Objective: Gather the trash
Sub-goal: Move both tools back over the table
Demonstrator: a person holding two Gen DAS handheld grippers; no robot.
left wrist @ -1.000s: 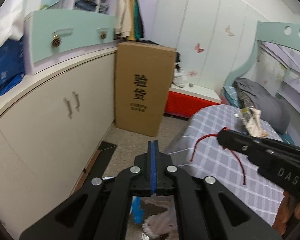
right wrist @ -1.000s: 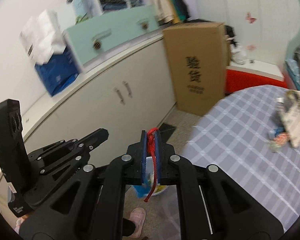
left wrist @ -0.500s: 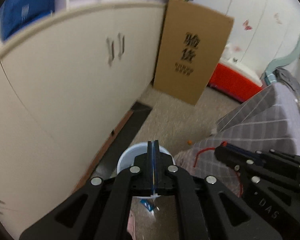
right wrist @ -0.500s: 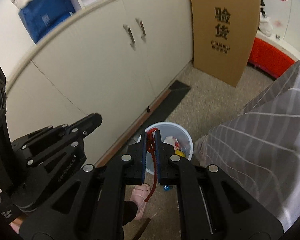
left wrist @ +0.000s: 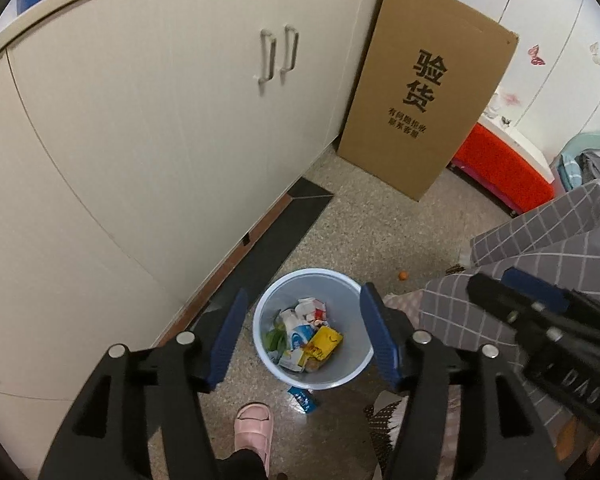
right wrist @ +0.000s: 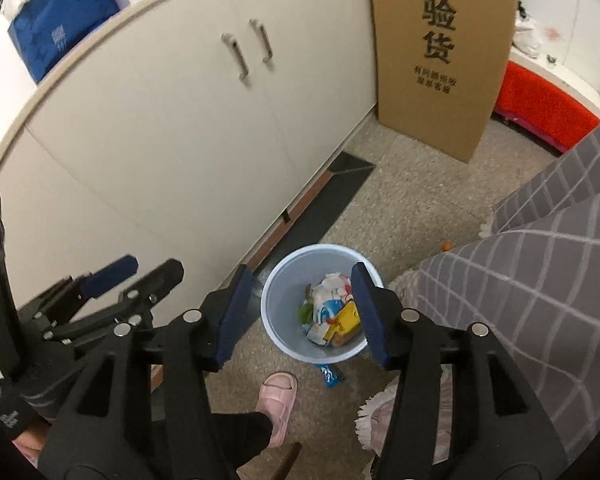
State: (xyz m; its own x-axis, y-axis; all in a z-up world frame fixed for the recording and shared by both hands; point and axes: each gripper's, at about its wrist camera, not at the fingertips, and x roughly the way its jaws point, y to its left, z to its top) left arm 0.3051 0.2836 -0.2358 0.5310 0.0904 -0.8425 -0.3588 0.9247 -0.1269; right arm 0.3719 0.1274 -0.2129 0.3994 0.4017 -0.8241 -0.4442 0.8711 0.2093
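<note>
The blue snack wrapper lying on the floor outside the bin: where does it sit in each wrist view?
Left wrist: blue wrapper on the floor just below the bin's near rim, right of the pink slipper.
Right wrist: blue wrapper below the bin, right of the slipper.
Shared landmark: the cardboard box.

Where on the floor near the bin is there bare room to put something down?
Bare floor lies between the bin and the cardboard box, beside the dark mat. It is crowded near the bin's close side: a pink slipper, a blue wrapper and the checked bedspread.
</note>
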